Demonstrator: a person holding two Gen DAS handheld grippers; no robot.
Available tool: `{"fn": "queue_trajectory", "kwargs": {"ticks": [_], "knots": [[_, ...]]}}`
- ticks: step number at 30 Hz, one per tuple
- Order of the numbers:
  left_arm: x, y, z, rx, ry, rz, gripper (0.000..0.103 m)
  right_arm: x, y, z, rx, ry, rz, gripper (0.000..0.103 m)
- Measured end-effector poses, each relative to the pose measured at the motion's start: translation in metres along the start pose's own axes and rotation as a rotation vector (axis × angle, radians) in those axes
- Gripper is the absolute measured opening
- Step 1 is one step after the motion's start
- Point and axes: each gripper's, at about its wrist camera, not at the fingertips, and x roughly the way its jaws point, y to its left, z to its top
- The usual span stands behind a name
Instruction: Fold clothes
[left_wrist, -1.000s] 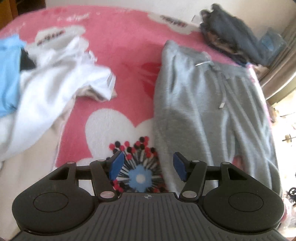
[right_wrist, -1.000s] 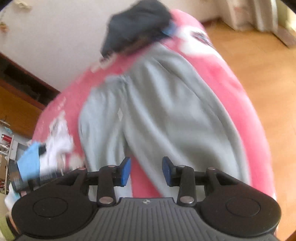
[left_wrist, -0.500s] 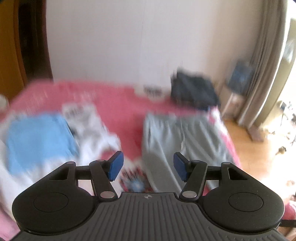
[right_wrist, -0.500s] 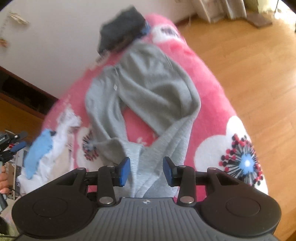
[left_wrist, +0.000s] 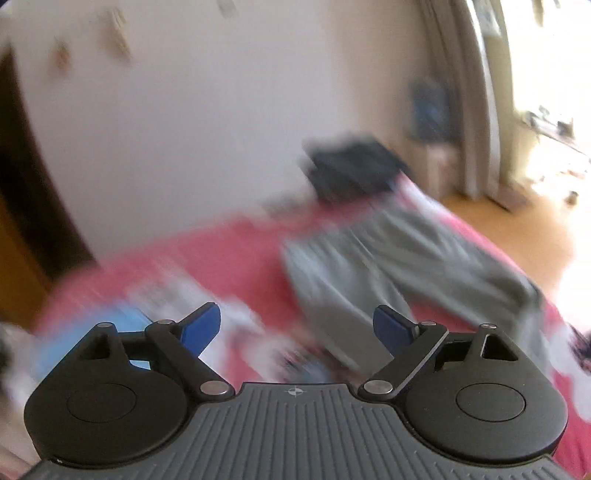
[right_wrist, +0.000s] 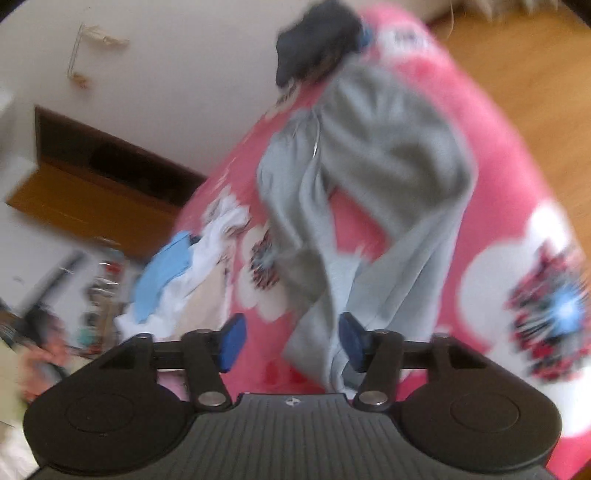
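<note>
Grey sweatpants (right_wrist: 369, 177) lie spread on the pink flowered blanket (right_wrist: 517, 155), legs bent toward the near edge; they also show blurred in the left wrist view (left_wrist: 388, 266). My left gripper (left_wrist: 297, 326) is open and empty, held above the blanket short of the pants. My right gripper (right_wrist: 291, 341) is open and empty, just above the pants' leg ends (right_wrist: 332, 332). A pile of white and light blue clothes (right_wrist: 184, 273) lies left of the pants, and shows blurred in the left wrist view (left_wrist: 110, 332).
A dark pile of clothes (right_wrist: 317, 37) sits at the far end of the bed by the white wall (left_wrist: 221, 129). Wooden floor (right_wrist: 535, 74) runs along the right side. A brown cabinet (right_wrist: 99, 184) and clutter stand at the left. Curtains (left_wrist: 476, 92) hang at the far right.
Both views swung and are blurred with motion. The left gripper tilted and its jaws spread wider. The right gripper drew closer to the pants' leg ends, jaws slightly wider.
</note>
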Motion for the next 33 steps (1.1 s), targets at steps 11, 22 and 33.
{"fn": "queue_trajectory", "kwargs": {"ticks": [11, 22, 33], "knots": [[0.062, -0.098, -0.103, 0.033, 0.038, -0.512, 0.077, 0.035, -0.058, -0.04, 0.103, -0.095, 0.201, 0.05], [0.069, -0.116, -0.142, -0.044, 0.011, -0.583, 0.063, 0.069, -0.06, -0.072, 0.145, -0.011, 0.257, 0.005], [0.053, -0.137, -0.159, -0.041, -0.018, -0.454, 0.025, 0.064, -0.055, -0.081, 0.196, -0.127, 0.34, 0.004]]}}
